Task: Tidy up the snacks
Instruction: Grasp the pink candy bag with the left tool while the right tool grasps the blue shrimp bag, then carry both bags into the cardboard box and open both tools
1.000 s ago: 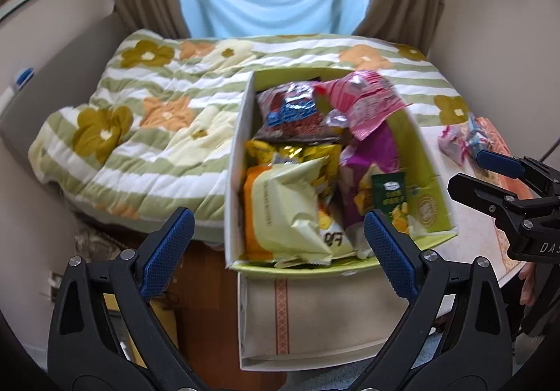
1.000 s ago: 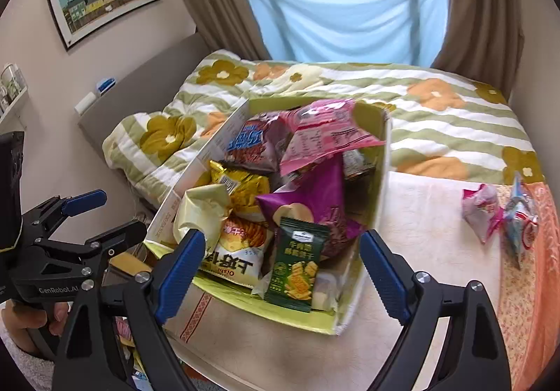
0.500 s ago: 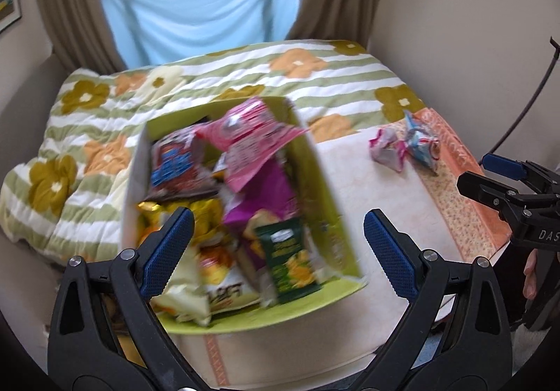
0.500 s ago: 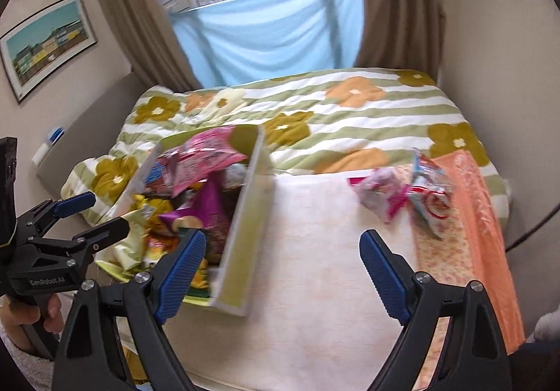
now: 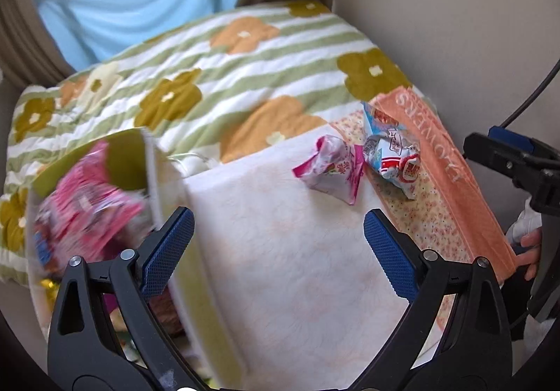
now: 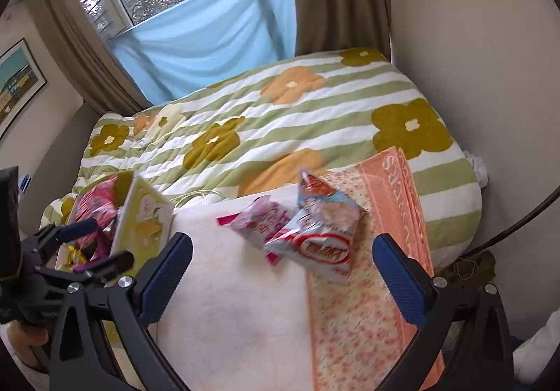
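Both grippers released and empty: left gripper (image 5: 278, 245), right gripper (image 6: 281, 270), jaws spread wide. Two loose snacks lie on the surface (image 6: 238, 314), touching each other: pink packet (image 6: 260, 219) and blue-and-red packet (image 6: 323, 233). Snack box (image 5: 115, 160) sits at the surface's left edge, already heaped. Risk: the overlapping packets could both get pinched, or one dragged off; the crowded box may shed a bag when another is added.

Blurred and cut-off parts

The snack box (image 5: 154, 174) was motion-blurred, its packets unreadable and partly hidden behind the left hand-held gripper (image 5: 276, 251); the framed picture (image 6: 14, 86) was cropped.
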Motion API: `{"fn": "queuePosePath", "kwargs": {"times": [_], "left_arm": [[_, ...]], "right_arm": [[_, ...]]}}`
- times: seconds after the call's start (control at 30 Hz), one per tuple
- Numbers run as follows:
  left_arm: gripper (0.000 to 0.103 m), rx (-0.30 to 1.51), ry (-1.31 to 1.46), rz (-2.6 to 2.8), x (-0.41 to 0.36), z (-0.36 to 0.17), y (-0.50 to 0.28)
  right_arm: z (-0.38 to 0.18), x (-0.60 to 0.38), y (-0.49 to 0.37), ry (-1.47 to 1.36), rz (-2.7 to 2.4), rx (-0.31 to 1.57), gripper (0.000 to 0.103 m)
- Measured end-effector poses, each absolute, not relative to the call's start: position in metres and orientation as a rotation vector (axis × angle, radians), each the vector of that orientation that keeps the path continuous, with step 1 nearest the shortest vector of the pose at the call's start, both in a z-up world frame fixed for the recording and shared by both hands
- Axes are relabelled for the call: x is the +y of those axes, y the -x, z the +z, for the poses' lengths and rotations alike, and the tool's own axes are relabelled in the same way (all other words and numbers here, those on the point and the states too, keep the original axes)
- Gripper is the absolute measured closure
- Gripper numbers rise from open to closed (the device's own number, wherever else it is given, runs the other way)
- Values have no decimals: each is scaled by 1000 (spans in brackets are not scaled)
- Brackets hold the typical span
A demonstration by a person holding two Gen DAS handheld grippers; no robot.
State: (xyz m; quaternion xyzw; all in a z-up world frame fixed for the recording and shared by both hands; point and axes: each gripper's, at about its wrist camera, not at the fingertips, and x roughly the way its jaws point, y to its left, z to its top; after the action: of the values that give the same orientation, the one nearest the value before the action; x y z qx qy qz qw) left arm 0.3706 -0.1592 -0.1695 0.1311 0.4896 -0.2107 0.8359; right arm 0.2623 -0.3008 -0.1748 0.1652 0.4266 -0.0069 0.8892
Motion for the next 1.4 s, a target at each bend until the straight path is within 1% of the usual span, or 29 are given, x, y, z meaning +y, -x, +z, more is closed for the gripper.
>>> {"fn": "queuePosePath", "kwargs": {"times": [0.1, 0.2, 0.27, 0.37, 0.57, 0.7, 0.77, 0.83, 1.0, 1.03, 1.4], "left_arm": [[6, 1094, -290, -466, -185, -195, -394], [6, 1131, -326, -479, -211, -221, -414], [6, 1142, -364, -492, -227, -237, -426], [6, 1169, -388, -515, -244, -259, -441], [6, 1233, -384, -550, -258, -294, -458], [6, 1251, -370, -548, -259, -306, -464], [11, 1264, -347, -559, -259, -311, -465], [26, 1283, -324, -582, -259, -316, -465], [39, 1277, -296, -599, -257, -318, -462], [40, 1275, -290, -601, -255, -318, -462], [41, 1249, -334, -515, -230, -313, -457]], "right_arm": [[-195, -324, -283, -402, 2, 942, 0], [-221, -339, -306, -466, 48, 1056, 0], [-233, -345, -315, -492, 58, 1090, 0], [-250, -353, -327, -568, 67, 1114, 0], [-275, -354, -346, -615, 60, 1156, 0], [-290, -359, -351, -662, 36, 1178, 0], [-298, -360, -354, -671, 35, 1197, 0], [-304, -358, -356, -667, 40, 1212, 0], [-306, -351, -356, -623, 60, 1214, 0], [-305, -350, -355, -617, 62, 1214, 0], [-307, -335, -350, -535, 85, 1225, 0]]}}
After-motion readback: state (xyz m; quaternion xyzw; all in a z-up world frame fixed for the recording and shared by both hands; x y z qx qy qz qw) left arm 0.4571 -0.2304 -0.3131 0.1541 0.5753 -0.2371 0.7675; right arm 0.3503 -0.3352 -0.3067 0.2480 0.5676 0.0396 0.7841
